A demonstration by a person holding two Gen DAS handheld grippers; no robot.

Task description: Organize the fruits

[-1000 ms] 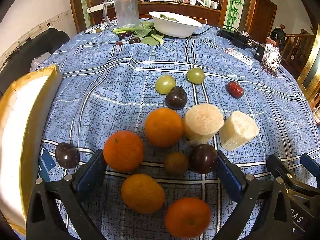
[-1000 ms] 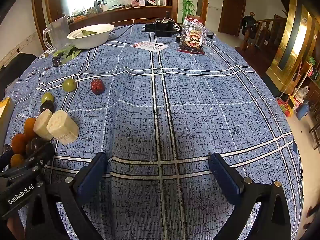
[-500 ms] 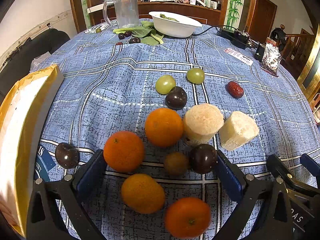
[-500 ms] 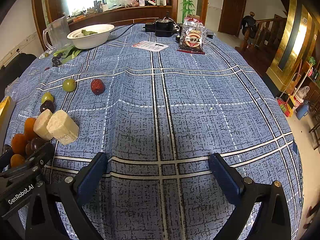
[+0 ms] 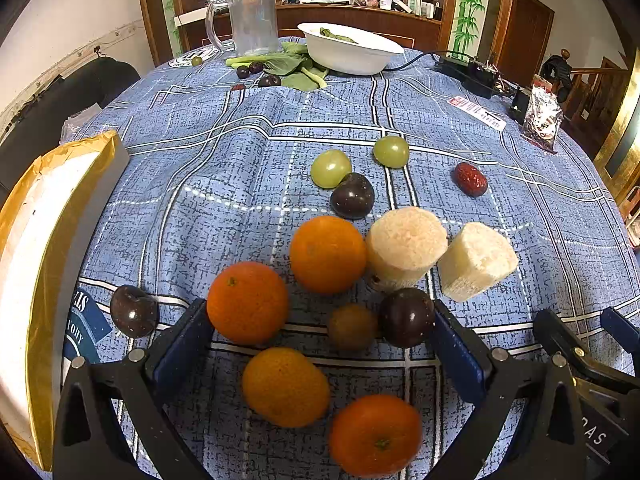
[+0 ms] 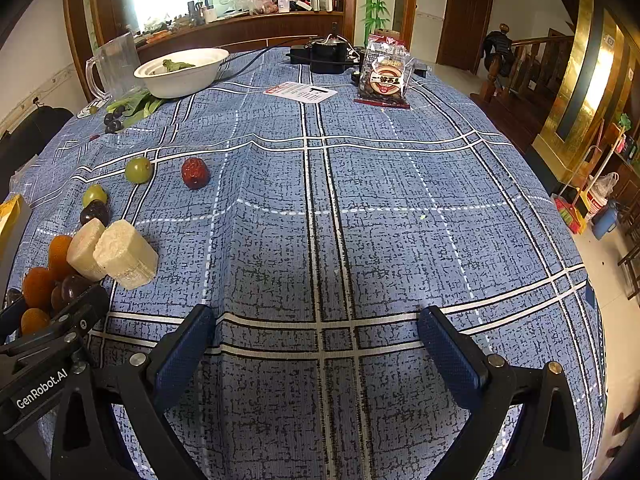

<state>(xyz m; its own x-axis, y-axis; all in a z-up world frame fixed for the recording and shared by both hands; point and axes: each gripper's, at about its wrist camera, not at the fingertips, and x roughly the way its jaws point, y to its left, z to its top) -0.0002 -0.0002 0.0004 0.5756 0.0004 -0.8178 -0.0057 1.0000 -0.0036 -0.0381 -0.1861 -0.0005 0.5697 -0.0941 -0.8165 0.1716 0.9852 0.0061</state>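
Observation:
In the left wrist view several oranges lie on the blue checked tablecloth, one point(image 5: 247, 302) by the left finger, another point(image 5: 327, 254) farther off. A small brown fruit point(image 5: 352, 327) and a dark plum point(image 5: 406, 317) lie between the fingertips. Two pale sugarcane chunks point(image 5: 406, 245), two green grapes point(image 5: 331, 168), another plum point(image 5: 353, 195) and a red date point(image 5: 470, 179) lie beyond. My left gripper point(image 5: 318, 342) is open over the fruit. My right gripper point(image 6: 316, 342) is open and empty over bare cloth, right of the sugarcane point(image 6: 125, 254).
A gold-edged white box point(image 5: 44, 240) stands at the left table edge, with a dark plum point(image 5: 133, 311) beside it. At the far end stand a white bowl point(image 5: 352, 52), a glass mug point(image 5: 251, 20), green leaves and small dark fruits. A snack packet point(image 6: 384, 74) and a paper card point(image 6: 304, 91) lie far right.
The gold-edged box at the left has shifted and tilted a little in the left wrist view. The fruit and both grippers have hardly moved.

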